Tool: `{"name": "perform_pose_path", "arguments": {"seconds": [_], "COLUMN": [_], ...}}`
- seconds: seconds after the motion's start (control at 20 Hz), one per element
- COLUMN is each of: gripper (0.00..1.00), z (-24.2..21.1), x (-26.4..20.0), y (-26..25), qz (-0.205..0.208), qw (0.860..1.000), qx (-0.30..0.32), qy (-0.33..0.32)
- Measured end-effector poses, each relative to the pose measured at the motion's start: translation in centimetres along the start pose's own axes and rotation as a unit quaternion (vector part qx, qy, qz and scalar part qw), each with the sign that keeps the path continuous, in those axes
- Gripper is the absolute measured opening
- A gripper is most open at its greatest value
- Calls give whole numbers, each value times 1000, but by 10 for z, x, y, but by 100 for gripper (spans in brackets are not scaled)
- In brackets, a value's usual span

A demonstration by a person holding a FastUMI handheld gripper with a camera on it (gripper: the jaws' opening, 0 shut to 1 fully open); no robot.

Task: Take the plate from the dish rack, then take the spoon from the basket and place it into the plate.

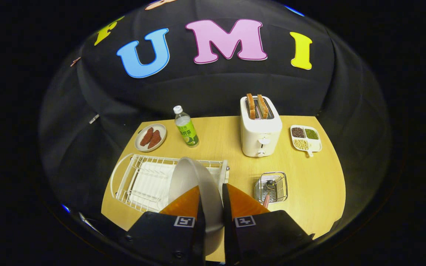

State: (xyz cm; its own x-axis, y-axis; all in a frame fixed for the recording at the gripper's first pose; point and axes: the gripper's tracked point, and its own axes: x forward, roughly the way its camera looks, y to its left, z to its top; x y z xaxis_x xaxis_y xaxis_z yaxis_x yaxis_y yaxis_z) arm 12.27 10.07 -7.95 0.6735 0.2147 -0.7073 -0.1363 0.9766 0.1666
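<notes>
The plate, pale grey and turned on edge, stands between the two fingers with its rim rising just ahead of them and over the near right end of the dish rack. The jaws are closed down to a narrow gap, and both fingers press on the plate, one against each face, so it is held upright and clear of the rack's wires. The dish rack, white wire with a white drip tray under it, lies on the wooden surface left of the fingers, and its slots hold nothing else that can be seen.

To the right of the fingers, near them, sits a small wire basket. The spoon stands in it, its handle leaning toward the gripper; the bowl end is hard to make out among the wires.

Beyond the basket, toward the back of the surface, a white toaster stands with two slices of toast sticking up from its slots. Right of the toaster lies a white divided dish with dark beans, green beans and pale beans in separate compartments. Left of the toaster stands a clear bottle with a white cap and green label, and further left, beyond the rack, a small plate with two reddish-brown sausages.
</notes>
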Motion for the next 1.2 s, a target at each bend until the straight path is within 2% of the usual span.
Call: {"name": "perform_pose_path", "arguments": {"seconds": [0.15,0.4,0.7,0.95,1.2], "gripper": [24,24,24,24,24], "z": [-7,-36,-101,-151,-177], "x": [-32,-77,-106,-102,-55], "y": [-8,-29,-87,-131,-162], "qz": [18,78,88,101,106], "qw": [1000,995,983,981,975], "qx": [2,59,156,148,159], "qy": [-13,-18,35,79,109]}}
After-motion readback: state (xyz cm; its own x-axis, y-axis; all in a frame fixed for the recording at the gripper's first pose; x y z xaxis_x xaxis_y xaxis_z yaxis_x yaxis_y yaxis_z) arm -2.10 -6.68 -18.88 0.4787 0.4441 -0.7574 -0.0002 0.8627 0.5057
